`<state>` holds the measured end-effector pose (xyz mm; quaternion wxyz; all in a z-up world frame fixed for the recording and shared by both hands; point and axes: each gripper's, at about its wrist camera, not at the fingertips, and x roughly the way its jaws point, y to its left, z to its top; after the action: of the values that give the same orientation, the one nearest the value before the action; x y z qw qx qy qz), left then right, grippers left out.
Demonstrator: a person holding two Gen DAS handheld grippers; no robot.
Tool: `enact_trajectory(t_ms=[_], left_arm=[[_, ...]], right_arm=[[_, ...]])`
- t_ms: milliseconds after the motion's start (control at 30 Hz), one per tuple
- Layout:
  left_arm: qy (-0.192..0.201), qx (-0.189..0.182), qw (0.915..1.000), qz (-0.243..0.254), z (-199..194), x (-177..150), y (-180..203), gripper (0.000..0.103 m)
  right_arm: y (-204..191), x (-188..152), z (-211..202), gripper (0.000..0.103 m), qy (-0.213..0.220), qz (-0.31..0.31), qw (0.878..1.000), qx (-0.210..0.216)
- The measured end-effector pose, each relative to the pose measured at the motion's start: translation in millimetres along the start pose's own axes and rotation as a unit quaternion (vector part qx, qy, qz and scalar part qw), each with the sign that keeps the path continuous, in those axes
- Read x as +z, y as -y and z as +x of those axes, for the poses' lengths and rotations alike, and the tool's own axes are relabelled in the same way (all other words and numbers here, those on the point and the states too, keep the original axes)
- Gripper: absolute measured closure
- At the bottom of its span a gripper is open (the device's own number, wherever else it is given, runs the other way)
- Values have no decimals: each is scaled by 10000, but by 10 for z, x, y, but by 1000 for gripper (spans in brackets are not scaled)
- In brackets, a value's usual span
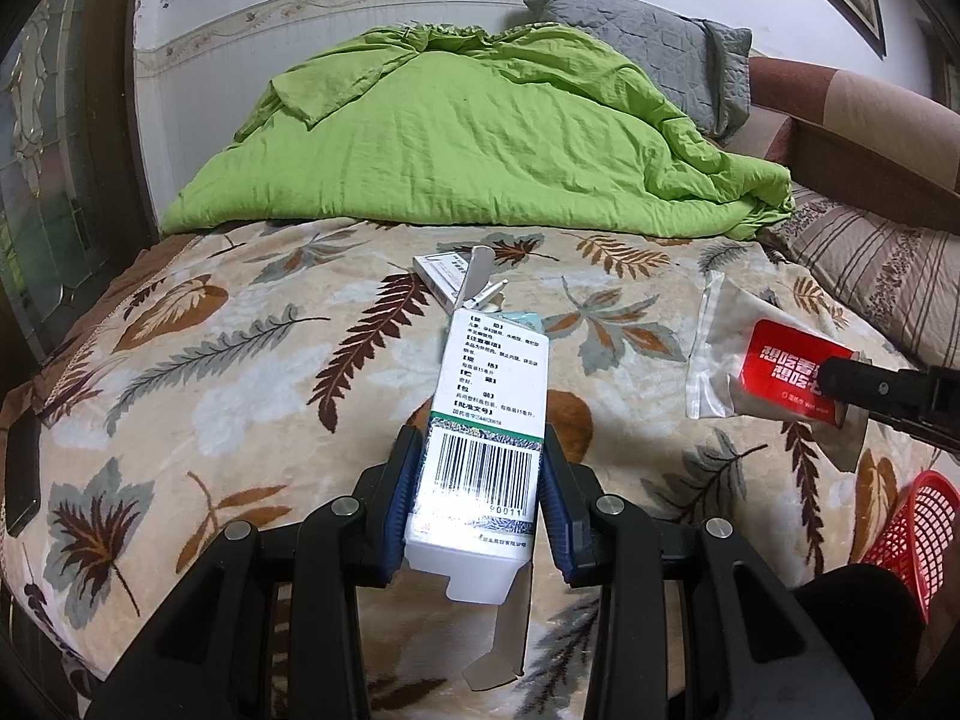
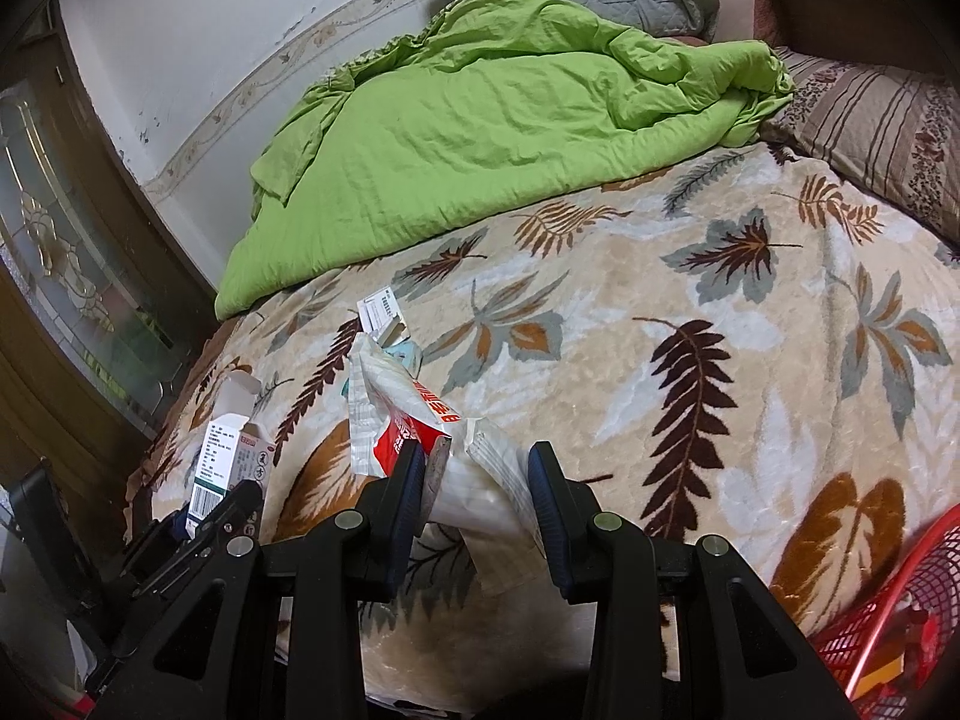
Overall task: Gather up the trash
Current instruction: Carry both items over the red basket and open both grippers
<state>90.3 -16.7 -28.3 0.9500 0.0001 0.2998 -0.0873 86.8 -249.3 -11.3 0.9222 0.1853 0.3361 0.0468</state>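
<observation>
My left gripper (image 1: 480, 444) is shut on a white medicine carton (image 1: 486, 396) with a barcode; its open end flap hangs toward me, above the leaf-patterned blanket (image 1: 240, 372). My right gripper (image 2: 477, 468) is shut on a red wet-wipe packet (image 2: 408, 429) and a crumpled clear plastic bag (image 2: 486, 480) bunched between its pads. From the left wrist view that packet (image 1: 786, 369) and bag (image 1: 714, 354) hang at the right. A small white box (image 1: 441, 279) with an open flap still lies on the bed (image 2: 381, 315), with a teal scrap (image 2: 408, 354) beside it.
A red mesh basket (image 2: 900, 612) stands at the bed's near right edge (image 1: 912, 528). A green quilt (image 1: 468, 132) is heaped at the back, with pillows (image 2: 870, 114) to the right. A black phone (image 1: 21, 468) lies at the left edge beside a glass-fronted wooden cabinet (image 2: 60, 276).
</observation>
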Motion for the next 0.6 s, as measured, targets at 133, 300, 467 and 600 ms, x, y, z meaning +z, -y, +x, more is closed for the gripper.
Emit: enact_trajectory(t_ms=[133,300,467,600], left_arm=[[45,-219,9997,72,-73,13,109,67],[32,-789,9966,244,-170,121,358,67],[-62,-1619,9846,653,-284,188,886,67],[-243,-2406,9656,952,-381,216,1383,67]], right_arm=[[97,57,-151,64,98,100,9999,-58],[380,87,-521,64,303,332,9985,-304],[842,-16,-1052,64,497,751,9925,-830],[1273,-206,-1495,64,569,1180,9823,-1337]])
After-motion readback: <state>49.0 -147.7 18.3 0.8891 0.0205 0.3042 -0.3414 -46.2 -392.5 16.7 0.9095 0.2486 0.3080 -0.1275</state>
